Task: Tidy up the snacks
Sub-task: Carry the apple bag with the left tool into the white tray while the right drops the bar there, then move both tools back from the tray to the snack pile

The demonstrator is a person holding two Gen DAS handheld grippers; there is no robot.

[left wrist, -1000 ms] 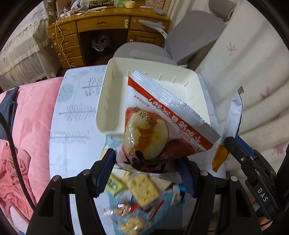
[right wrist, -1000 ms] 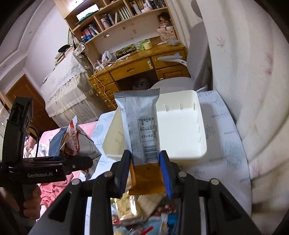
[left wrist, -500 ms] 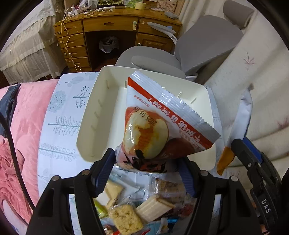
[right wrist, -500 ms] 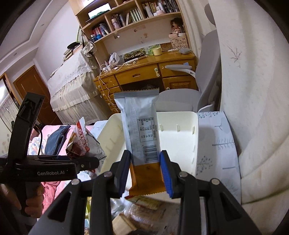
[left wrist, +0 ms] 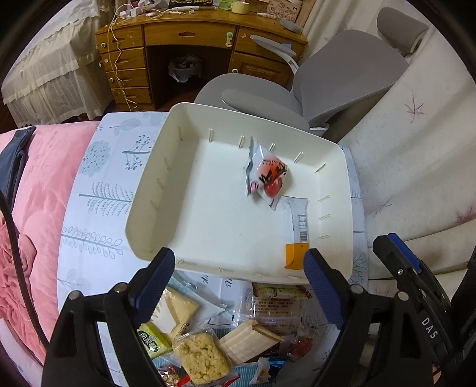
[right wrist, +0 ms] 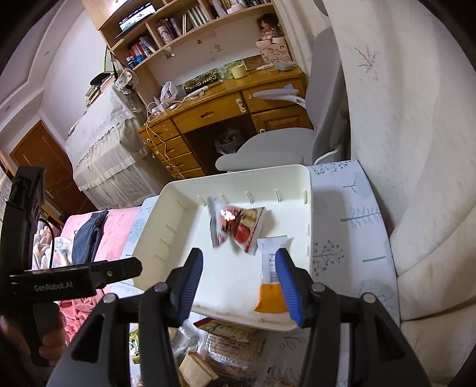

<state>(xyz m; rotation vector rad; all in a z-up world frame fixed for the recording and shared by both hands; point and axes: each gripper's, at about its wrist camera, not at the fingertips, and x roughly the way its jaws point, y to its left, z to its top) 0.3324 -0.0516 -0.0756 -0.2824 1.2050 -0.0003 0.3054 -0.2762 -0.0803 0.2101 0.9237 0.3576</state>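
Red crinkled snack packet (left wrist: 269, 175) and grey-orange bar wrapper (left wrist: 297, 229) inside cream tray (left wrist: 154, 205); both grippers' fingers spreading, empty.

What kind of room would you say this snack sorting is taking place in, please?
Most likely a bedroom that doubles as a study. A wooden desk with drawers stands under bookshelves, a grey office chair sits beside it, and the white tray rests on a patterned sheet next to a pink quilt.

The shallow cream plastic tray (left wrist: 154, 205) is bare across its left half; a red-and-silver snack packet (left wrist: 266, 178) and a grey-and-orange wrapped bar (left wrist: 296, 226) occupy the right (packet blurred). Heaped loose snack packets (left wrist: 208, 333) crowd the printed tablecloth (left wrist: 95, 208) just before its near rim.
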